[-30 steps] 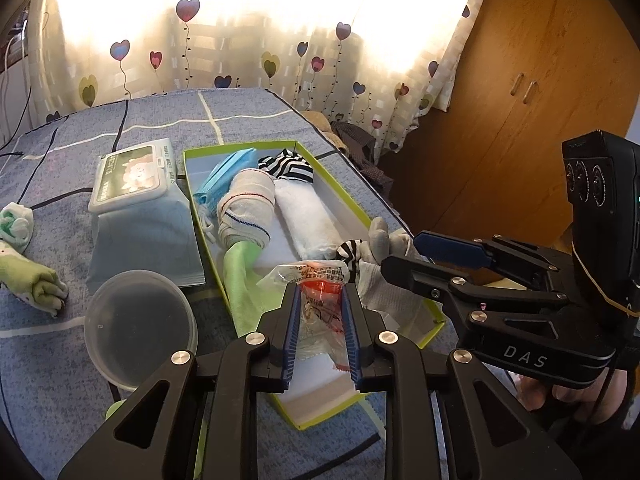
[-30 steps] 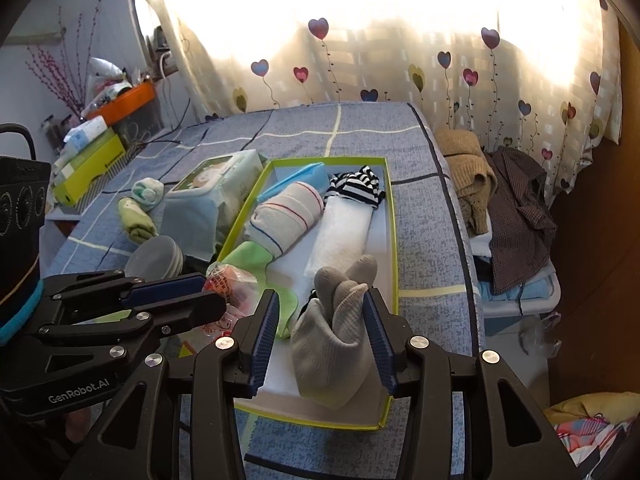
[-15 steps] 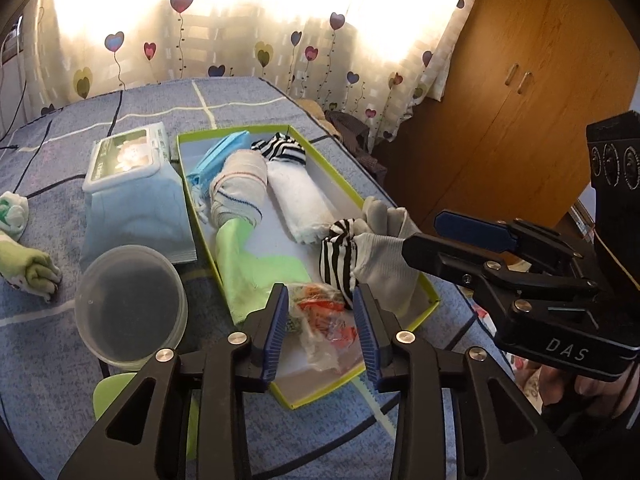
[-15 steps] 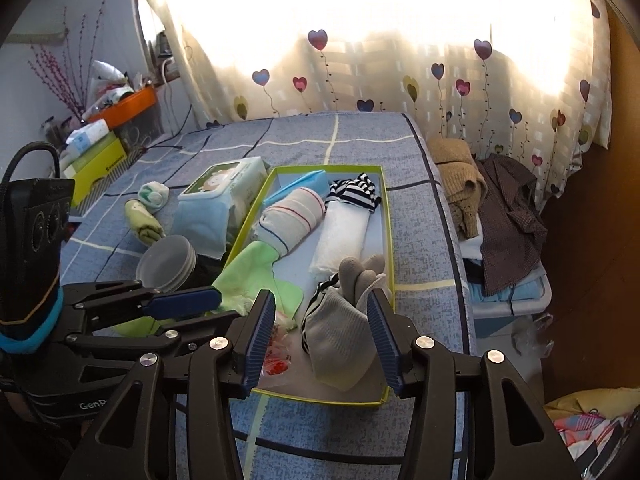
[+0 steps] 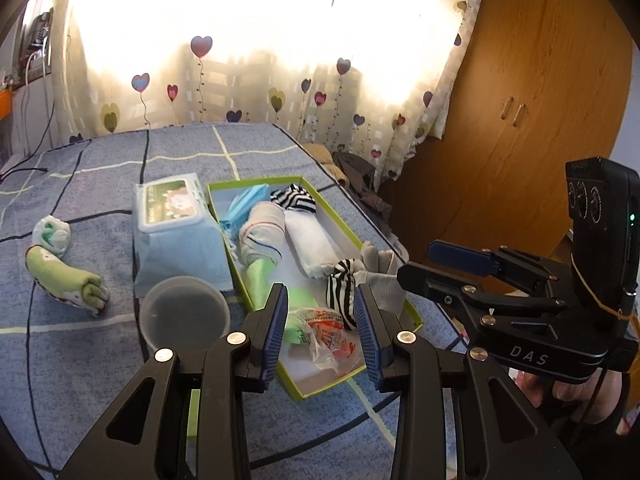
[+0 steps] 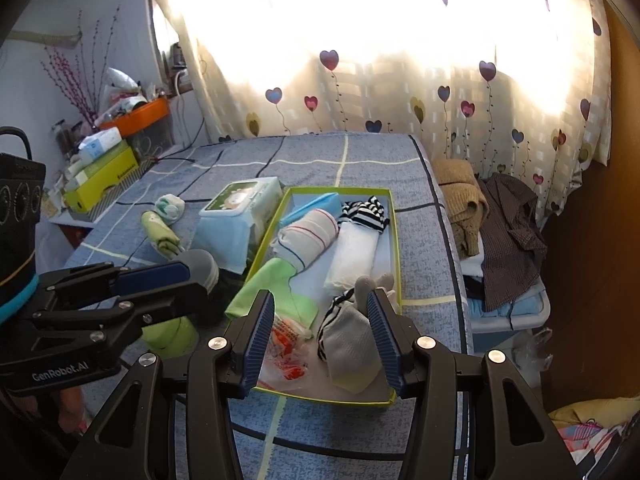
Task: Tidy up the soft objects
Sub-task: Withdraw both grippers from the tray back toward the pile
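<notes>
Blue-grey checked fabric is covering the bed (image 5: 100, 360) we are working over, and on it the long shallow cardboard box with a lime-green rim (image 6: 394, 240) is lying lengthwise away from us. Beside the box's left wall a pale blue pack of wet wipes with a white flip lid (image 5: 176, 232) is sitting, and a round translucent plastic tub (image 5: 185, 316) is standing just in front of it. Inside the box a white folded towel (image 6: 352, 254) is lying next to a grey rolled cloth with thin coloured stripes (image 6: 308, 232), with a light green cloth (image 6: 276, 284) stretching toward the near end. Our right gripper (image 6: 322, 334) is hanging above the near end of the box, its blue-padded fingers (image 6: 382, 336) standing apart; they have just been opening, and the grey bundled sock with a black-and-white striped piece (image 6: 350, 344) is lying in the box below them, pressed by neither pad. Our left gripper (image 5: 320, 330) is hovering alongside, its fingers likewise spread wide and gripping nothing, and the crinkled clear plastic packet with red-orange print (image 5: 328, 338) is resting on the box floor beneath the gap. To the far left on the bedcover, well apart from the box, a rolled light green cloth (image 5: 64, 280) and a small white-and-green rolled sock (image 5: 52, 234) are lying close together.
</notes>
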The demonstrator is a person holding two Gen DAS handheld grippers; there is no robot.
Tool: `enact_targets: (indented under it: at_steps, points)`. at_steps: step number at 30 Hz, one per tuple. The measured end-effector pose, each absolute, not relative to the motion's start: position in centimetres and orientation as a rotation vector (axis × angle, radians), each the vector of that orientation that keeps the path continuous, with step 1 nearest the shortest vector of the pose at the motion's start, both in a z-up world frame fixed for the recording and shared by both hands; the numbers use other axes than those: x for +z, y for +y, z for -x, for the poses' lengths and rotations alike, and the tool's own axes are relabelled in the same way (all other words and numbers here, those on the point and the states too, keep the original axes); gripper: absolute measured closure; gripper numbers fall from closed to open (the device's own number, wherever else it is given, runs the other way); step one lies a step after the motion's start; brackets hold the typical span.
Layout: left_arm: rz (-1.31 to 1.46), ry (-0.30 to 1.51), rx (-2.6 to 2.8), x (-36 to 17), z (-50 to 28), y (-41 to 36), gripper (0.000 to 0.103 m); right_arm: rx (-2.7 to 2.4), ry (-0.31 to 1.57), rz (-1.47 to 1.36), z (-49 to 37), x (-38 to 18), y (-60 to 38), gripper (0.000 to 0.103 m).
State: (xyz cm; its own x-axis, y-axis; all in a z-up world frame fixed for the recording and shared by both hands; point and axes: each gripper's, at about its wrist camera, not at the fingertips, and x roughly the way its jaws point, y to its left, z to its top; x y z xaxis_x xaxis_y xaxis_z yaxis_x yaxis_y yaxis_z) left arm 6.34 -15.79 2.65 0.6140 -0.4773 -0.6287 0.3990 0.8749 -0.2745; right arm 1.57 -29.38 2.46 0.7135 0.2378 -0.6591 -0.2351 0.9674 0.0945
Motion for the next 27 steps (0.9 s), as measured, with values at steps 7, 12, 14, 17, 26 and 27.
enact_targets:
  at_steps: [7, 12, 14, 17, 26, 27]
  points:
    - [0.122, 0.727, -0.473, 3.6, -5.7, -14.4, 0.067, 0.276, 0.711, 0.002, -1.2, 3.2, -28.9, 0.053]
    - [0.137, 0.715, -0.439, 4.0, -5.6, -13.1, 0.067, 0.29, 0.705, -0.007, -1.1, 3.4, -28.5, 0.053]
    - [0.143, 0.71, -0.425, 4.0, -5.3, -12.5, 0.067, 0.296, 0.701, -0.006, -1.1, 3.6, -28.2, 0.053]
    - [0.15, 0.702, -0.401, 4.2, -5.2, -11.4, 0.067, 0.309, 0.696, 0.003, -1.1, 3.8, -27.5, 0.053]
    - [0.184, 0.676, -0.28, 4.4, -5.0, -6.8, 0.067, 0.362, 0.674, 0.034, -1.6, 4.6, -25.0, 0.052]
    - [0.19, 0.676, -0.261, 4.3, -5.1, -6.2, 0.067, 0.371, 0.674, 0.038, -1.7, 4.6, -24.6, 0.051]
